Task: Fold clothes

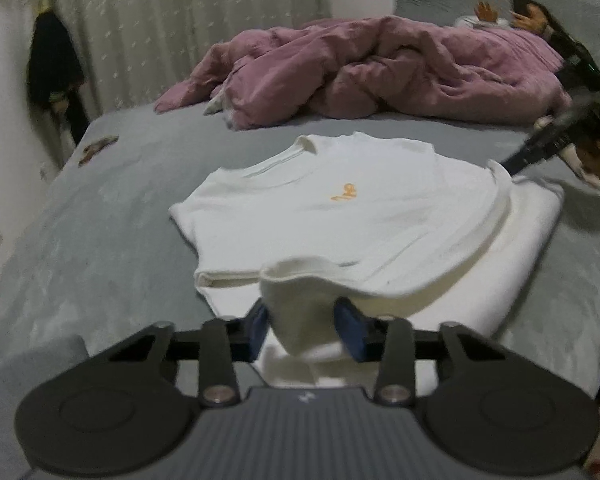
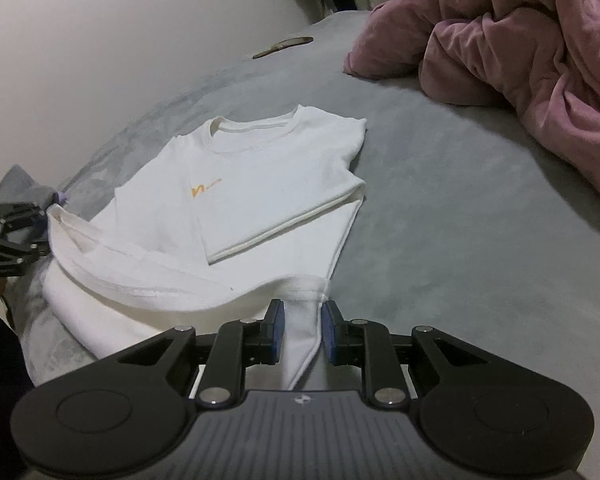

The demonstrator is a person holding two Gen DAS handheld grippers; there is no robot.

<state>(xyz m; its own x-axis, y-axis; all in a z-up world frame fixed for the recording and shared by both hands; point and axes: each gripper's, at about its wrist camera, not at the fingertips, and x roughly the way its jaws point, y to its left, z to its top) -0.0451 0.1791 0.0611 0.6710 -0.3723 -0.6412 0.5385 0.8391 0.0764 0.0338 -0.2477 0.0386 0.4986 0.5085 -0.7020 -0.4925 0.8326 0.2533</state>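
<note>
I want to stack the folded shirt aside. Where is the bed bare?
Bare grey sheet lies between the white T-shirt and the pink duvet, and beside the shirt toward the wall. The bed's far end is crowded by the duvet.

We look from two cameras, each just behind its own gripper and tilted down along the fingers onto the bed (image 1: 100, 216). Our left view sits low at the near edge of the shirt (image 1: 340, 208), the left gripper (image 1: 302, 330) filling the bottom of the picture, and faces across the bed toward the quilt (image 1: 380, 76) and the curtain (image 1: 172, 20). Our right view sits as close at another corner of the shirt (image 2: 268, 176), behind the right gripper (image 2: 302, 330), and faces a bare wall (image 2: 120, 40). Both views share the shirt, the grey bed and the quilt (image 2: 520, 40). Each also catches the other gripper at its edge: the right one (image 1: 540, 148) and the left one (image 2: 12, 240).
</note>
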